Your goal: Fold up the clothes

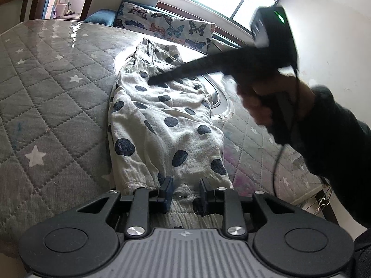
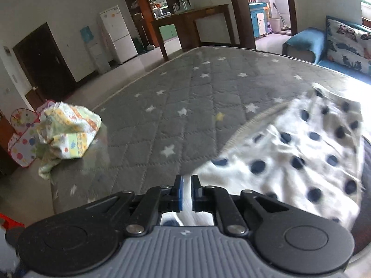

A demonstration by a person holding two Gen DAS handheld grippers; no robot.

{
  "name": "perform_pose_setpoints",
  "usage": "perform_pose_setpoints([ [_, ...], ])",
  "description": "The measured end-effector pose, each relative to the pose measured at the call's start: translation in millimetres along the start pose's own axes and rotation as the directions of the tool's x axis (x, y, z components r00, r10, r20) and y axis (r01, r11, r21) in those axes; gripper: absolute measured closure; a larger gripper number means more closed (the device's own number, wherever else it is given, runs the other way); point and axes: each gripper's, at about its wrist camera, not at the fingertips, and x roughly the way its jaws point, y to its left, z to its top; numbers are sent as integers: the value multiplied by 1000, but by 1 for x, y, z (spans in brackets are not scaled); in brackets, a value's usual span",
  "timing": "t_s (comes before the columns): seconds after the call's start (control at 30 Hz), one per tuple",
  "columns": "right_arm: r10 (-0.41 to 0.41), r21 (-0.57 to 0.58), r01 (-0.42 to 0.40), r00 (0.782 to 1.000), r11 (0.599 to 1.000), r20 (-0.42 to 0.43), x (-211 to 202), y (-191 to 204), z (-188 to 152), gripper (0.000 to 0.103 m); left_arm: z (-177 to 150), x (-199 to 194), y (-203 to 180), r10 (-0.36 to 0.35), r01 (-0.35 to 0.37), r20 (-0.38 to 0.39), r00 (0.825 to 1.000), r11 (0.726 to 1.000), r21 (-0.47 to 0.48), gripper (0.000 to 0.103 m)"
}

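A white garment with dark polka dots (image 1: 167,115) lies stretched out on a grey quilted mattress with white stars (image 1: 46,97). My left gripper (image 1: 185,193) is open at the garment's near hem, a finger on either side of the fabric edge. My right gripper (image 1: 153,82), blurred and held by a hand (image 1: 257,106), reaches onto the garment's far part. In the right wrist view the right gripper (image 2: 187,191) is shut, with white fabric of the polka-dot garment (image 2: 301,153) pinched between its blue pads. The garment looks blurred there.
A crumpled pastel patterned cloth (image 2: 69,132) sits at the mattress's left edge. A round shiny disc (image 1: 220,97) lies partly under the garment. A butterfly-print pillow (image 1: 167,26) and a blue sofa (image 2: 303,41) stand beyond the mattress.
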Motion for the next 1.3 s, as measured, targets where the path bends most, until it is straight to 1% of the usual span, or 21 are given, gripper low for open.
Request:
perform_pose_setpoints([
  [0.07, -11, -10, 11, 1000, 1000, -14, -6, -2, -11, 96, 0, 0, 0, -2, 2, 0, 1000, 1000, -2, 74],
  [0.27, -120, -52, 119, 992, 992, -23, -1, -13, -41, 94, 0, 0, -1, 5, -5, -2, 1000, 1000, 1, 74],
  [0.33, -142, -42, 142, 990, 989, -7, 1, -19, -42, 93, 0, 0, -1, 6, -6, -1, 1000, 1000, -2, 74],
  [0.4, -158, -16, 158, 987, 987, 4, 6, -26, -36, 93, 0, -1, -1, 5, -5, -1, 1000, 1000, -3, 74],
  [0.43, -166, -16, 166, 986, 986, 5, 10, -28, -31, 95, 0, -1, -1, 4, -4, -1, 1000, 1000, -4, 74],
  [0.53, -189, -15, 189, 982, 982, 8, 21, -33, -17, 93, 0, -1, 0, 0, 0, -2, 1000, 1000, -8, 74],
  [0.8, -249, -13, 249, 968, 968, 16, 51, -47, 21, 93, -2, -2, 4, -20, 20, 0, 1000, 999, -27, 74],
  [0.9, -281, -9, 281, 960, 960, 18, 58, -60, 30, 93, -2, -2, 5, -26, 26, -1, 1000, 999, -34, 74],
  [1.07, -293, 10, 293, 956, 956, 25, 71, -78, 49, 92, 0, -1, 6, -29, 29, -7, 1000, 999, -39, 74],
  [1.3, -336, 58, 334, 941, 941, 34, 85, -108, 68, 91, 1, 0, 7, -28, 27, -14, 1000, 998, -50, 74],
])
